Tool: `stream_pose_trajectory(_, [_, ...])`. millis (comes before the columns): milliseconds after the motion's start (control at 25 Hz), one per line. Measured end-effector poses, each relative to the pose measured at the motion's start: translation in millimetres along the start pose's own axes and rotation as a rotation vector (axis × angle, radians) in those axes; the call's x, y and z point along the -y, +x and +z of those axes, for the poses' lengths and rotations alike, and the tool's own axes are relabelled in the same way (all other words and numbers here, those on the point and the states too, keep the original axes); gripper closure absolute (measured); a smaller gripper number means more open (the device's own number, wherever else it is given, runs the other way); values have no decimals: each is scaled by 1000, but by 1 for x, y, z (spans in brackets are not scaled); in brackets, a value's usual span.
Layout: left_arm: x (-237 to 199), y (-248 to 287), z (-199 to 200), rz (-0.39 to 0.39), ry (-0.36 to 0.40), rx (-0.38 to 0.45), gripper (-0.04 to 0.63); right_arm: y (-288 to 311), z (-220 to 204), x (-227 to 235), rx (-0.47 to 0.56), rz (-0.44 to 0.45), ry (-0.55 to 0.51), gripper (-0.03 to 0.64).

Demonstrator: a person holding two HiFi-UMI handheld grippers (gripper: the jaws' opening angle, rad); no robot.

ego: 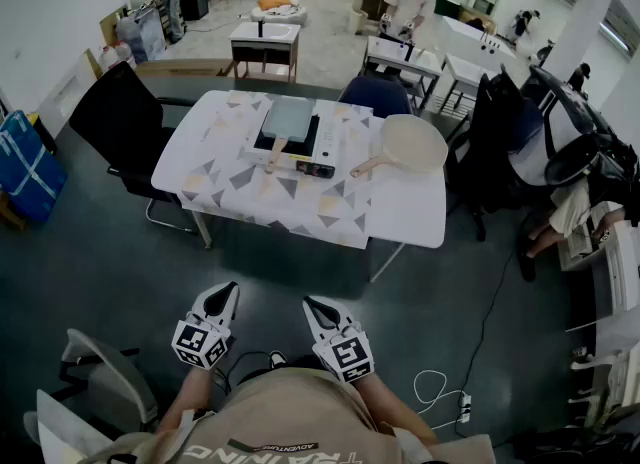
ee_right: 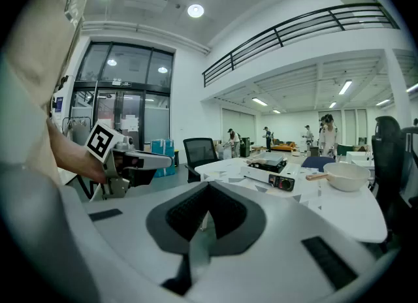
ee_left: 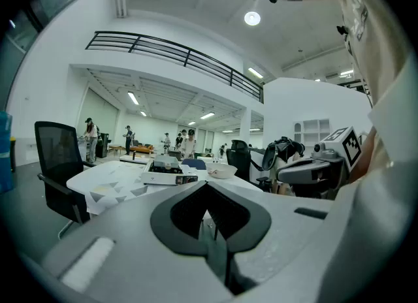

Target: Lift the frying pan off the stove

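A grey square frying pan [ego: 288, 119] with a wooden handle sits on a white portable stove [ego: 322, 149] on the patterned white table [ego: 230, 177]. A cream round pan [ego: 413, 143] lies to the stove's right. Both grippers are held close to my body, well short of the table. My left gripper [ego: 226, 294] and right gripper [ego: 313, 305] are shut and empty. The left gripper view has its shut tips [ee_left: 208, 185] low in front, with the stove [ee_left: 168, 177] far beyond them. In the right gripper view the shut tips [ee_right: 208, 185] point toward the stove [ee_right: 275, 177] and the cream pan [ee_right: 346, 175].
A black office chair [ego: 122, 120] stands at the table's left and a blue chair [ego: 378, 93] behind it. Another chair [ego: 100, 377] is at my left side. A cable and power strip [ego: 458, 403] lie on the floor at right. People sit and stand around the room.
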State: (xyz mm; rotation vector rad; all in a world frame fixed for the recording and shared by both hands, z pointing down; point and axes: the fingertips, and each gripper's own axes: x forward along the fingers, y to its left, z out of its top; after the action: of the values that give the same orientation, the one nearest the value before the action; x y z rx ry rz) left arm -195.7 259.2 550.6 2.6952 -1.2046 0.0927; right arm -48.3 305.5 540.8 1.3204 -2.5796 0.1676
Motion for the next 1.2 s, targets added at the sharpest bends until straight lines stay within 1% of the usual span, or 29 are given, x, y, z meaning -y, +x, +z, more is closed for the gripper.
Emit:
stream_pose_trajectory(240, [5, -2, -8, -45, -2, -22, 596, 13, -2, -13, -14, 14, -12, 621])
stream_pose_trajectory(400, [8, -1, -17, -65, -30, -39, 597, 13, -8, -15, -43, 16, -12, 621])
stream_pose_trajectory(640, [9, 11, -30, -89, -50, -76, 595, 8, -17, -12, -78, 8, -15, 621])
stream_pose_trajectory(800, [13, 26, -27, -117, -26, -88, 597, 13, -27, 3, -99, -1, 47, 621])
stream_pose_trajectory(920, [12, 36, -29, -124, 0, -118, 596, 33, -22, 17, -81, 6, 58, 621])
stream_pose_trajectory(1080, [1, 56, -26, -101, -10, -153, 596, 63, -5, 36, -50, 60, 6, 621])
stream_pose_trajectory(1200, [-10, 79, -6, -103, 13, -156, 597, 83, 5, 52, -31, 98, -52, 621])
